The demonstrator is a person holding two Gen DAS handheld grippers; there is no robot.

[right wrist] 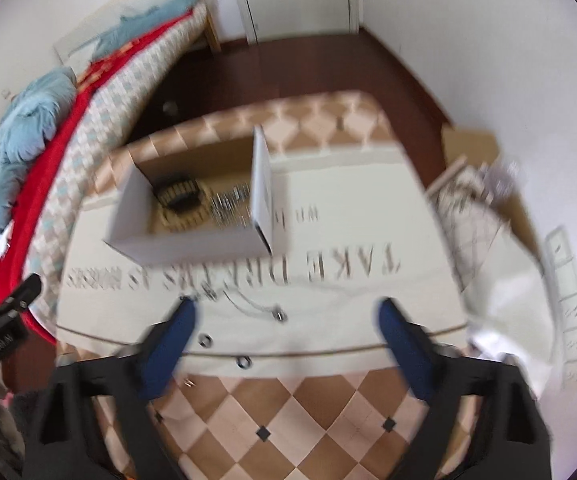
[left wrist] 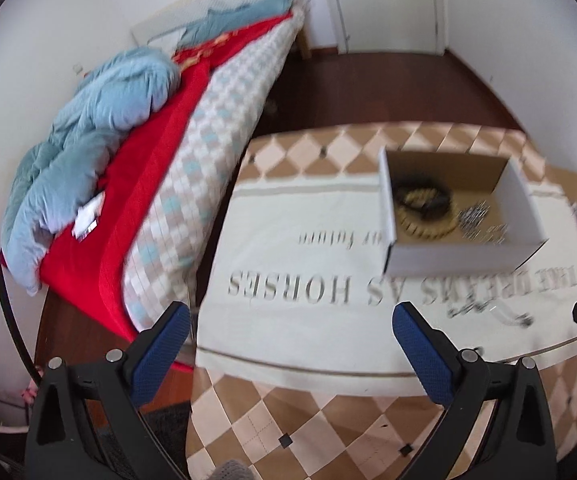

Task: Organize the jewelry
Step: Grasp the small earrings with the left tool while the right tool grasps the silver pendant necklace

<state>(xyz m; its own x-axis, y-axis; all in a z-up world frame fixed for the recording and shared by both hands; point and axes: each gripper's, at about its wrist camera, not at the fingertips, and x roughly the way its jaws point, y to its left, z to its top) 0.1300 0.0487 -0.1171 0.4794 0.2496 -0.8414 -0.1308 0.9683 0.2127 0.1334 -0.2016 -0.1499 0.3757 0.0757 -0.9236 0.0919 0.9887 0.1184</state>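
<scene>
While both grippers hang over the near edge of the table, the left gripper has its blue pads spread wide with nothing between them, and the right gripper likewise stands apart and empty. Toward the far side of the cream cloth, an open box holds a coil of beads and a heap of silvery chain. Near the cloth's front edge lie a thin necklace and two small rings, just ahead of the right gripper's pads, though blur hides finer detail.
</scene>
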